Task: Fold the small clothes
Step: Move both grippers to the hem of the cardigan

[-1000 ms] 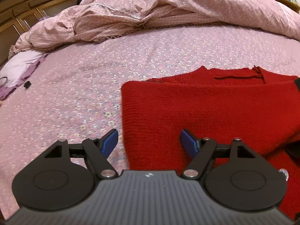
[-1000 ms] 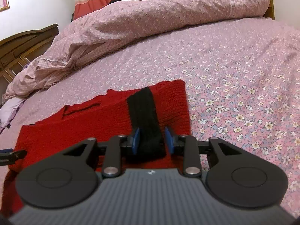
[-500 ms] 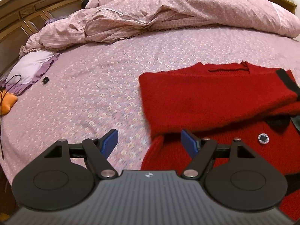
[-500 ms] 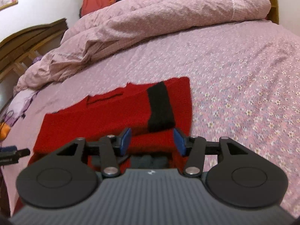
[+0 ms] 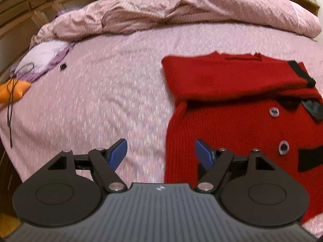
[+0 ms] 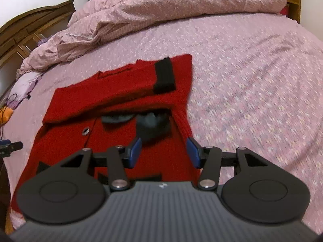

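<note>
One red cardigan [image 5: 232, 125] lies flat on the pink flowered bed [image 5: 113, 92], with its far part folded toward the near side, so one black cuff [image 6: 164, 75] rests on top at the right of the fold. Two round buttons [image 5: 274, 112] show down its front in the left wrist view; only one is clear in the right wrist view. A black collar patch sits under the fold edge.

The left gripper [image 5: 161, 153] hangs over the cardigan's left edge, its jaws wide apart with nothing between them, one blue pad above the sheet and one above the knit. The right gripper [image 6: 163, 151] hangs above the cardigan's near right part; its jaws have just been opening and now stand moderately apart, gripping nothing, with the knit lying free below them.

One rumpled pink quilt [image 6: 161, 8] is heaped at the far side. At the far left lie one pale purple cloth [image 5: 44, 58], one orange item [image 5: 14, 89] with a dark cord, and one small black object [image 5: 63, 66].
</note>
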{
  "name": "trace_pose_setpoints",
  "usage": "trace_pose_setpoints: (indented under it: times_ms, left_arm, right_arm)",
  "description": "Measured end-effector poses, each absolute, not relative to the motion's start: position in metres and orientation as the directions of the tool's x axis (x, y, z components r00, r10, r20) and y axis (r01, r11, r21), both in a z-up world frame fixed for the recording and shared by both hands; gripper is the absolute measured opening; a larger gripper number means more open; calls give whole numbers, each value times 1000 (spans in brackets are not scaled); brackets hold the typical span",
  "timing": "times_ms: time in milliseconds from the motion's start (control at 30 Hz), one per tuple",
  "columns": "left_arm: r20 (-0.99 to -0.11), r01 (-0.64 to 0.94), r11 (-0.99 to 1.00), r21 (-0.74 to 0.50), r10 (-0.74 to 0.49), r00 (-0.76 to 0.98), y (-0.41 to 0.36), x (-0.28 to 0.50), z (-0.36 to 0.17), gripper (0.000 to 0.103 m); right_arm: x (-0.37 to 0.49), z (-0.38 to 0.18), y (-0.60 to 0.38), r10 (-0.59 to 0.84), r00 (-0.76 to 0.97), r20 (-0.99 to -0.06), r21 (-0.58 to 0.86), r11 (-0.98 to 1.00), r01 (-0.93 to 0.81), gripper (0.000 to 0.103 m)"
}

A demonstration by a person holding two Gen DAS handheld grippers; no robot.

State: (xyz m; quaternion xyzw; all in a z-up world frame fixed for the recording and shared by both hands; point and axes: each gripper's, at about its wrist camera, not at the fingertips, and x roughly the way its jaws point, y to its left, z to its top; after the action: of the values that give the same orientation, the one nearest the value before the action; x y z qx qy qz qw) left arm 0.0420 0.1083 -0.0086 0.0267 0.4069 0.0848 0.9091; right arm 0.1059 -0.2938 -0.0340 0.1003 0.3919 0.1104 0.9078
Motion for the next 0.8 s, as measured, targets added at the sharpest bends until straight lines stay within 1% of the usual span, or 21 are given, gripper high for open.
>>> trace_pose_setpoints:
  times_ms: [133, 267, 433, 600, 800]
  left_arm:
    - [-766, -128, 988, 91, 151, 624, 110, 26, -22, 78]
    - [-801, -114, 988, 101, 149, 580, 107, 18, -36, 78]
    - [-824, -95, 990, 105, 140, 549, 103, 9, -50, 78]
    - [-824, -83, 988, 127, 152, 546, 102, 3, -56, 80]
    - [-827, -78, 992, 98, 125, 549, 105, -4, -54, 80]
  right_arm:
    - [89, -40, -300, 267, 643, -717, 251, 961, -119, 52]
    - [74, -48, -305, 261, 618, -742, 242, 963, -117, 52]
    - [54, -59, -310, 254, 616, -746, 247, 964, -97, 52]
    - [46, -73, -315, 257, 589, -766, 250, 964, -94, 52]
    - [41, -82, -316, 284, 575, -767, 276, 955, -103, 52]
